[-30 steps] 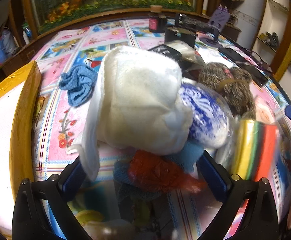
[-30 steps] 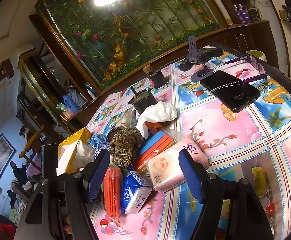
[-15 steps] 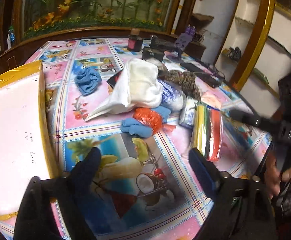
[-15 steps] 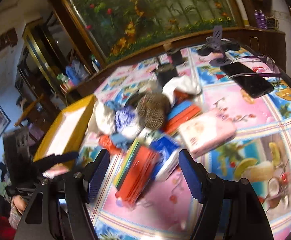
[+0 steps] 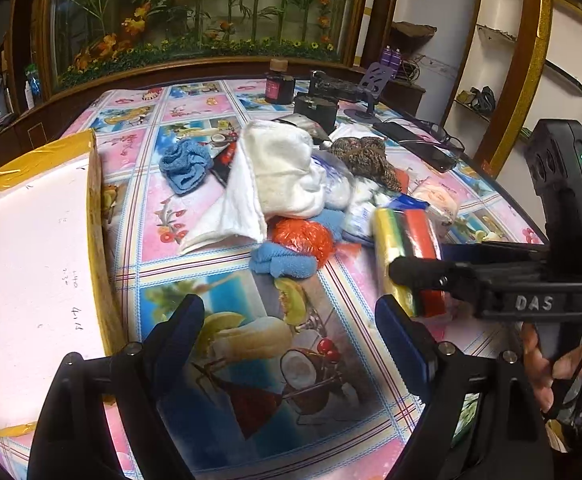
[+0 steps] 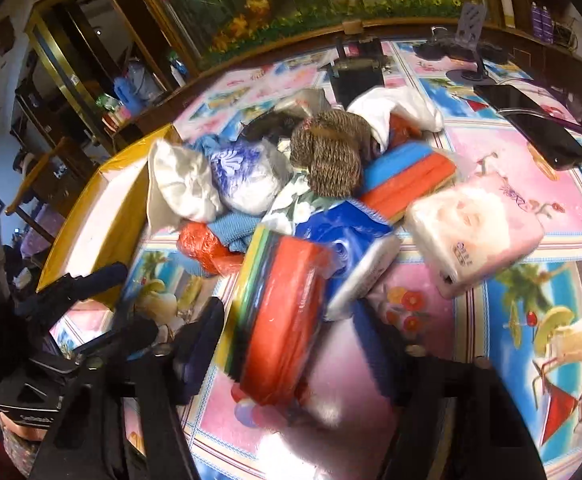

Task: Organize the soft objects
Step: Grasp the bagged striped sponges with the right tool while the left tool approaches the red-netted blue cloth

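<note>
Closing around the wrapped pack of coloured sponges [image 6: 283,312] at the near edge of the pile, the right gripper [image 6: 287,344] has not clearly pinched it yet, so next it must clamp firmly, while the left gripper [image 5: 291,340] hangs spread and empty beside the yellow-edged box [image 5: 95,216].

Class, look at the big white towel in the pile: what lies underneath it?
Under the white towel, an orange mesh bundle and a light blue cloth poke out at its near edge. A blue-patterned white bag sits beside it. Anything further beneath is covered.
</note>
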A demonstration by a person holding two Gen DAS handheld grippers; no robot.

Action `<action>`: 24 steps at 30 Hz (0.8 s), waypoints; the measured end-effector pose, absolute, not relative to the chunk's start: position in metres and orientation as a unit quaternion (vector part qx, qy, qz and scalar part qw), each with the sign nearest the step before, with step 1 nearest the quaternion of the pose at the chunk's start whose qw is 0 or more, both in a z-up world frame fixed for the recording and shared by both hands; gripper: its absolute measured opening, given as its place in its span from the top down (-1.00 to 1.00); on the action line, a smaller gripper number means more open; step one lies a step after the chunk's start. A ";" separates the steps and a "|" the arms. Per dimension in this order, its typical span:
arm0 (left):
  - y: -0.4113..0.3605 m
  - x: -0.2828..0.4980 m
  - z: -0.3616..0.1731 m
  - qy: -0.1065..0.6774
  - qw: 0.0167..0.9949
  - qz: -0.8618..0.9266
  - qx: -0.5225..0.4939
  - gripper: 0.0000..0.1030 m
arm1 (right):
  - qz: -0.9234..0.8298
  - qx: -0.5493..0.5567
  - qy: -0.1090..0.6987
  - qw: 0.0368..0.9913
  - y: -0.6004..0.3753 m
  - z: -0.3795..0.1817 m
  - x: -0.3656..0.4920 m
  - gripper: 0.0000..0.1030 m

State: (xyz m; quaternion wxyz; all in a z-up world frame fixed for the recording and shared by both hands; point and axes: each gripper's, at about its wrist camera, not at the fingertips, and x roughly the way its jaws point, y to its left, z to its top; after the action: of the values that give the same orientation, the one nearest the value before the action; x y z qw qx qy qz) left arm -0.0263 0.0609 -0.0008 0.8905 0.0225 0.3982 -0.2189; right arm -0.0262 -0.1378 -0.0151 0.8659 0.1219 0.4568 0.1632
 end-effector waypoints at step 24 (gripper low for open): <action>0.003 0.041 -0.018 0.483 0.859 -0.155 0.067 0.27 | 0.296 0.225 0.395 0.840 -0.200 -0.009 -0.025 0.41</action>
State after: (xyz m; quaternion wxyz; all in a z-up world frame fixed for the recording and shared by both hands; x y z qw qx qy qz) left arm 0.0410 0.0028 -0.0178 0.8592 0.0667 0.4831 -0.1546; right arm -0.0247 -0.1997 -0.0093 0.8399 0.2250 0.3951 0.2964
